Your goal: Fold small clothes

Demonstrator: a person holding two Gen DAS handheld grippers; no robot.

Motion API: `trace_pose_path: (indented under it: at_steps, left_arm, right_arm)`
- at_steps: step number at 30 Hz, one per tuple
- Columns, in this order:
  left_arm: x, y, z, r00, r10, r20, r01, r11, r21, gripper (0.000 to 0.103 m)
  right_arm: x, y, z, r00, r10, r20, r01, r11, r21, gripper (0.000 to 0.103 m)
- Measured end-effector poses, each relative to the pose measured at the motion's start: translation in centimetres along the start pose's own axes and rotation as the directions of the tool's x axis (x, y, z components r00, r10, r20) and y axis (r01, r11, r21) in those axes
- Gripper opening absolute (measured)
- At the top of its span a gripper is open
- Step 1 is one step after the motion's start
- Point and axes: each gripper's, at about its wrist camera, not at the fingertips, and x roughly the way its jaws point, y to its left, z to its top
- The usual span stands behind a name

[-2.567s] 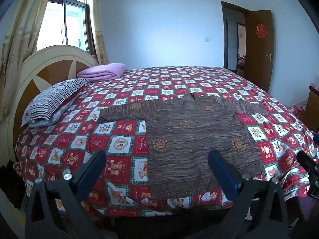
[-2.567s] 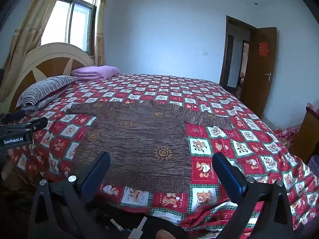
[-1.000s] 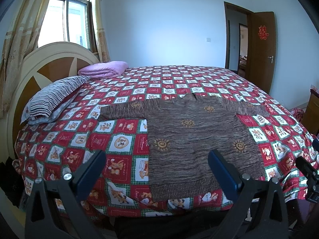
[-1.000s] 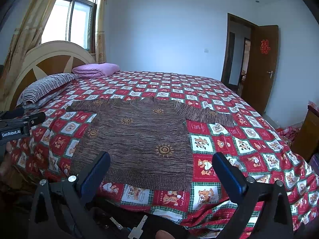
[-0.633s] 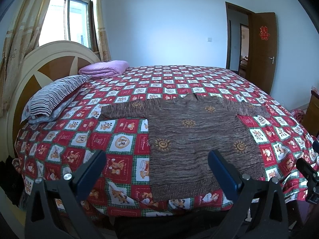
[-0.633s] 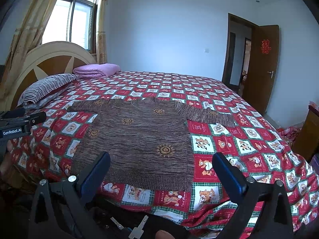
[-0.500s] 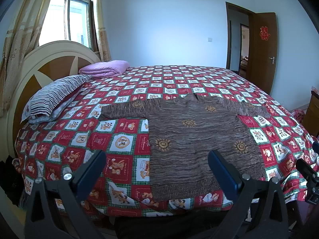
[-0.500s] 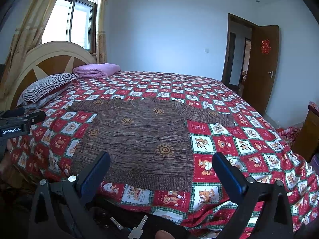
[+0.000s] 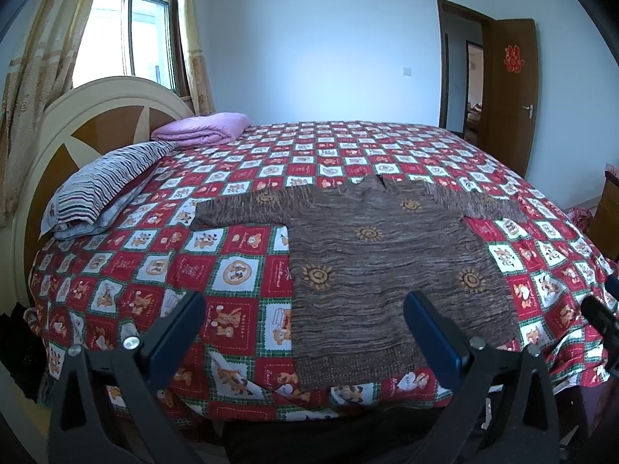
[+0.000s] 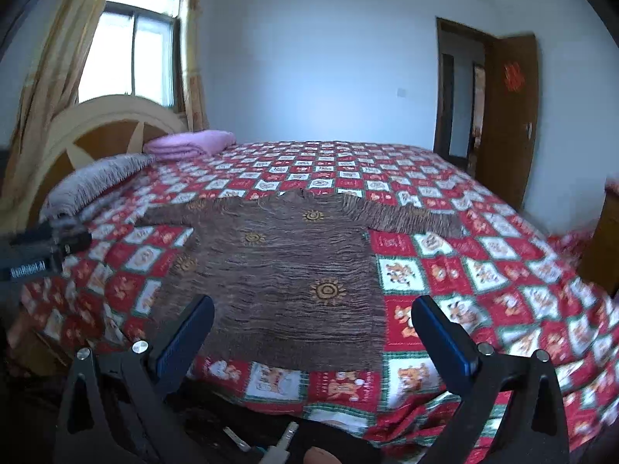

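A brown knitted sweater lies spread flat on the bed, over a red, white and green checked bedspread printed with small bear pictures. Its two sleeves stretch out to either side, its neck points toward the far wall, and its hem lies close to the near edge of the mattress. Orange sun-like motifs dot the knit.

The left gripper hangs in the air before the near edge of the bed, fingers spread wide apart and holding nothing. Seen through it, the sweater's hem and lower left corner lie just beyond and between the fingertips, apart from both; the blue pad of the right-hand finger overlaps the sweater's lower part in the view.

The right gripper is likewise released and empty, poised off the same bed edge. In its view the sweater sits ahead and slightly left of centre, its hem just past the fingertips, untouched. That view is somewhat blurred.

Toward the headboard lie a striped pillow and a folded pink blanket, both well apart from the sweater. A brown door stands open at the far right
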Motion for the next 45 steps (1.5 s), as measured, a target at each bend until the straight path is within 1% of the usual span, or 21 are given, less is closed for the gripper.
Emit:
trace_pose_path:
  at_steps: [2,4,5,6,7,8,11,14,16,20,22,27,29,30,31,35,37,38,41,45]
  left_arm:
    - [0.7,0.0,0.0,1.000,0.005,-0.002,-0.005,1.000,0.011,0.103]
    - [1.7,-0.2,0.0,1.000,0.008,-0.006,-0.008,0.999,0.039,0.103]
    - [2.2,-0.4,0.2,1.000,0.017,-0.007,-0.016,0.998,0.055,0.103]
    - [2.8,-0.5,0.3,1.000,0.028,-0.009,-0.027,0.997,0.071,0.103]
    - [3.6,-0.7,0.3,0.999,0.033,-0.019,-0.031,0.996,0.089,0.103]
    - [4.2,-0.7,0.6,0.999,0.029,-0.029,-0.027,0.995,0.097,0.103]
    - [6.3,-0.5,1.3,0.998,0.030,-0.056,-0.025,0.995,0.099,0.103]
    - [8.5,0.0,2.2,0.996,-0.001,-0.089,0.008,0.997,0.083,0.103]
    - [10.2,0.1,3.1,0.995,0.028,-0.098,-0.019,0.996,0.090,0.103]
    - [13.4,0.1,4.9,0.993,0.077,-0.085,-0.066,0.991,0.116,0.103]
    - [14.8,0.0,5.9,0.993,0.084,-0.078,-0.075,0.991,0.110,0.103]
    - [18.5,-1.0,7.6,0.994,0.086,-0.070,-0.079,0.991,0.107,0.103]
    - [20.3,-1.8,7.9,0.993,0.093,-0.077,-0.083,0.989,0.119,0.103]
    - [21.1,-2.1,8.0,0.992,0.095,-0.082,-0.084,0.988,0.126,0.103]
    - [22.1,-2.5,8.1,0.991,0.097,-0.087,-0.085,0.987,0.134,0.103]
    - [25.7,-3.7,8.6,0.987,0.112,-0.113,-0.095,0.984,0.148,0.103]
    - [27.6,-4.0,8.9,0.984,0.124,-0.127,-0.106,0.984,0.144,0.103]
    - [28.5,-4.1,8.9,0.982,0.138,-0.131,-0.119,0.982,0.144,0.103]
    - [31.1,-4.1,9.0,0.973,0.173,-0.153,-0.151,0.978,0.141,0.103]
    - [34.3,-3.9,9.4,0.958,0.206,-0.198,-0.184,0.975,0.124,0.103]
  right_arm:
    - [1.0,-0.9,-0.3,1.000,-0.001,-0.009,0.001,0.999,0.048,0.102]
    - [2.5,-1.6,-0.5,1.000,0.011,-0.028,-0.008,0.997,0.073,0.102]
    - [3.1,-1.6,-0.7,0.999,-0.007,-0.036,0.009,0.998,0.063,0.102]
    - [4.2,-1.5,-0.8,0.997,-0.046,-0.055,0.047,0.999,0.025,0.102]
    - [5.0,-1.4,-0.9,0.995,-0.066,-0.070,0.066,0.998,-0.002,0.102]
    - [5.7,-1.4,-1.0,0.994,-0.072,-0.080,0.070,0.997,-0.022,0.102]
    - [8.8,-2.0,-1.1,0.992,-0.031,-0.119,0.027,0.999,-0.030,0.102]
    - [11.2,-3.1,-1.0,0.988,0.001,-0.153,0.001,1.000,0.013,0.102]
    - [12.8,-4.2,-0.7,0.986,-0.004,-0.164,0.012,0.999,0.048,0.102]
    - [15.9,-6.8,0.3,0.982,-0.001,-0.191,0.027,0.991,0.132,0.101]
    - [17.6,-8.4,0.9,0.978,-0.009,-0.208,0.045,0.985,0.167,0.101]
    - [21.0,-12.0,2.3,0.970,-0.050,-0.236,0.101,0.972,0.211,0.097]
    - [22.4,-13.5,2.7,0.967,-0.059,-0.247,0.117,0.967,0.226,0.091]
    - [23.0,-14.1,2.8,0.965,-0.062,-0.257,0.124,0.965,0.230,0.084]
    - [23.9,-14.8,3.0,0.961,-0.064,-0.269,0.130,0.963,0.237,0.080]
    - [26.5,-17.6,3.5,0.956,-0.070,-0.285,0.151,0.950,0.274,0.077]
    - [27.9,-19.2,3.8,0.951,-0.061,-0.303,0.155,0.942,0.297,0.063]
    - [28.3,-19.6,3.8,0.949,-0.059,-0.310,0.158,0.939,0.304,0.060]
    - [29.7,-21.8,4.5,0.946,-0.082,-0.314,0.188,0.927,0.325,0.059]
    - [31.2,-25.2,5.8,0.941,-0.139,-0.309,0.246,0.908,0.339,0.059]
